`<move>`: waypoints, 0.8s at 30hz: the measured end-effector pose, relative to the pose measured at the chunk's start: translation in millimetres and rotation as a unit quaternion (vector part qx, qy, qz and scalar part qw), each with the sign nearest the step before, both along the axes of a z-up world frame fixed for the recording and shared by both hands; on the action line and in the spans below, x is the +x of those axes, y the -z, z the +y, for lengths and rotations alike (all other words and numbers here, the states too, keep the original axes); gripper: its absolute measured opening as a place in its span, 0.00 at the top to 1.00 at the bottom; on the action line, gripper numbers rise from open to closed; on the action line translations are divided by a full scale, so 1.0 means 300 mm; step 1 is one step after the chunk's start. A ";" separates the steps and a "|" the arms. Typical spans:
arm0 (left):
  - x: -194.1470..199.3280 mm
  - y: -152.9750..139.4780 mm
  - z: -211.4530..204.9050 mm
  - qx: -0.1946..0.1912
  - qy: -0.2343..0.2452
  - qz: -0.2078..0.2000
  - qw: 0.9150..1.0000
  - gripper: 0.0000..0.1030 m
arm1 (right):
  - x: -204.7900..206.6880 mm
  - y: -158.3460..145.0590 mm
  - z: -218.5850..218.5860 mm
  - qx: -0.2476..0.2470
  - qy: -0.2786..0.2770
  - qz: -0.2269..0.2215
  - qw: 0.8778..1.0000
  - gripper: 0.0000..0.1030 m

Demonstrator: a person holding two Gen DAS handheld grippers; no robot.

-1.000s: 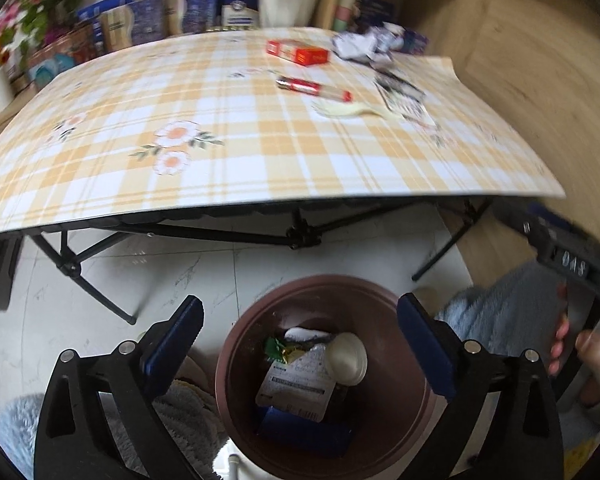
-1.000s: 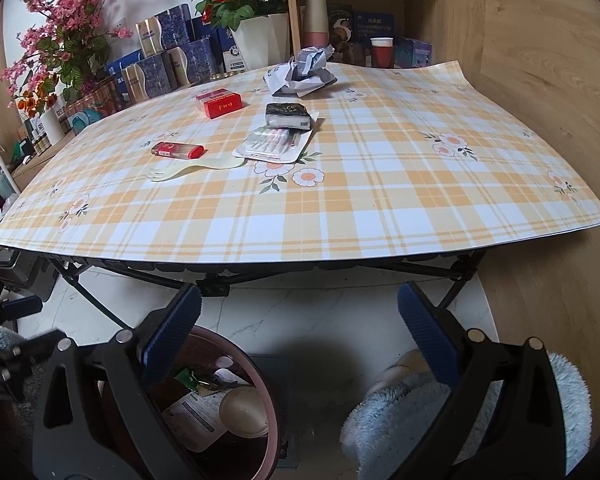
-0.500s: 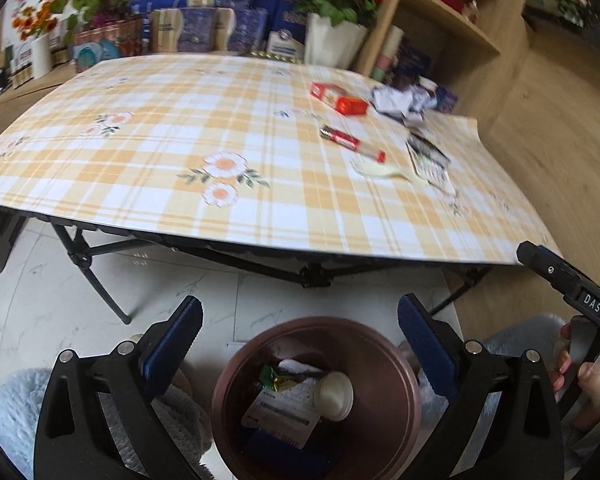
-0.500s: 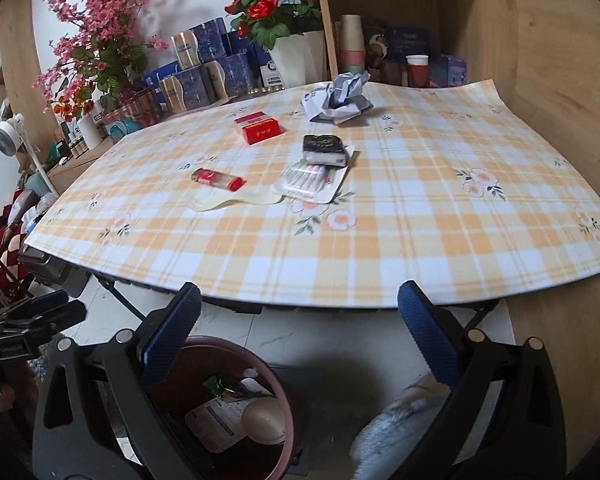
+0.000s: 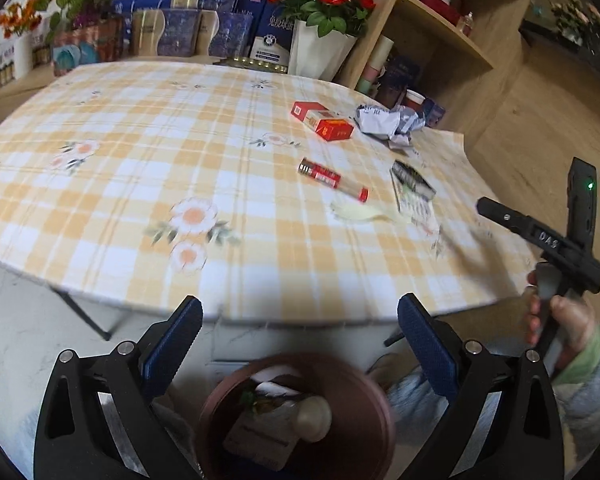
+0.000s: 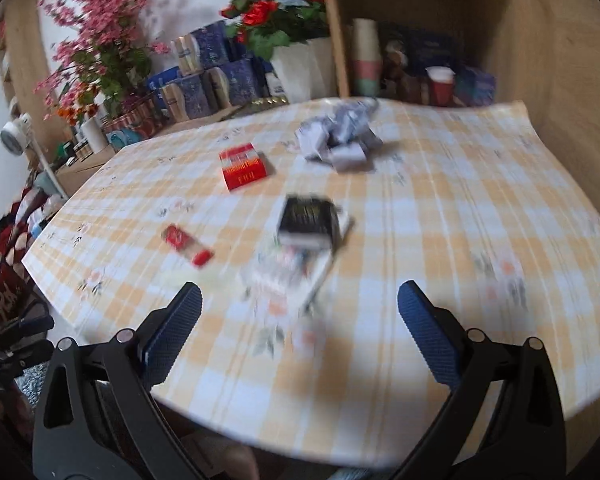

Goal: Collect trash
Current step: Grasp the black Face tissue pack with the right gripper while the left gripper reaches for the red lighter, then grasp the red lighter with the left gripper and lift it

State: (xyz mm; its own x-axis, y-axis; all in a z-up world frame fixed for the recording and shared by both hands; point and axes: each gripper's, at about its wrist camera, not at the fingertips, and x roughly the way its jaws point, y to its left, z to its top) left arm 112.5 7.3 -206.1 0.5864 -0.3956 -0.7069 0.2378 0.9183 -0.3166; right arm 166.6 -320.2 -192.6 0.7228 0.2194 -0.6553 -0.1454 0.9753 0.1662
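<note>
Trash lies on the plaid table (image 5: 140, 168): a red box (image 5: 322, 122) (image 6: 242, 166), crumpled paper (image 5: 390, 122) (image 6: 340, 140), a red wrapper (image 5: 334, 180) (image 6: 186, 246), a pale spoon (image 5: 360, 212), a black packet (image 6: 308, 222) on a clear pack (image 6: 288, 276) (image 5: 414, 196). A brown bin (image 5: 296, 416) on the floor holds several trash pieces. My left gripper (image 5: 300, 344) is open and empty, above the bin at the table's near edge. My right gripper (image 6: 300, 328) is open and empty over the table, near the clear pack.
Blue boxes (image 5: 204, 28) and a white vase of red roses (image 5: 320, 48) stand behind the table. A wooden shelf (image 5: 444, 32) with cups is at the back right. The right hand-held gripper's body (image 5: 556, 240) shows in the left wrist view.
Both grippers have risen and moved forward toward the table. The right one now hovers over the tabletop; the bin has slid lower in the left view. Both stay open.
</note>
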 end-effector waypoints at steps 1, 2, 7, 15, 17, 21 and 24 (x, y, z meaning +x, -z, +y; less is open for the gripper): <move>0.022 -0.003 -0.003 -0.004 0.000 0.003 1.000 0.07 | 0.028 -0.005 0.006 -0.002 -0.009 -0.003 1.000 0.14; 0.055 -0.008 -0.011 -0.011 0.000 0.005 1.000 0.10 | 0.055 -0.008 0.011 -0.004 -0.015 -0.003 1.000 0.15; 0.185 -0.027 -0.051 -0.027 -0.002 0.009 1.000 0.20 | 0.234 0.018 0.034 0.009 -0.031 0.016 0.999 0.24; 0.309 -0.004 -0.111 -0.046 0.004 0.036 0.998 0.28 | 0.398 0.145 0.058 0.013 -0.010 0.099 0.995 0.41; 0.323 0.011 -0.124 -0.056 0.005 0.049 0.997 0.36 | 0.400 0.160 0.060 0.002 0.004 0.102 0.995 0.58; 0.362 0.044 -0.146 -0.097 0.000 0.079 0.992 0.41 | 0.351 0.134 0.028 0.048 0.022 0.071 0.996 0.65; 0.411 0.072 -0.172 -0.113 -0.007 0.099 0.989 0.42 | 0.293 0.116 -0.001 0.075 0.043 0.045 0.995 0.66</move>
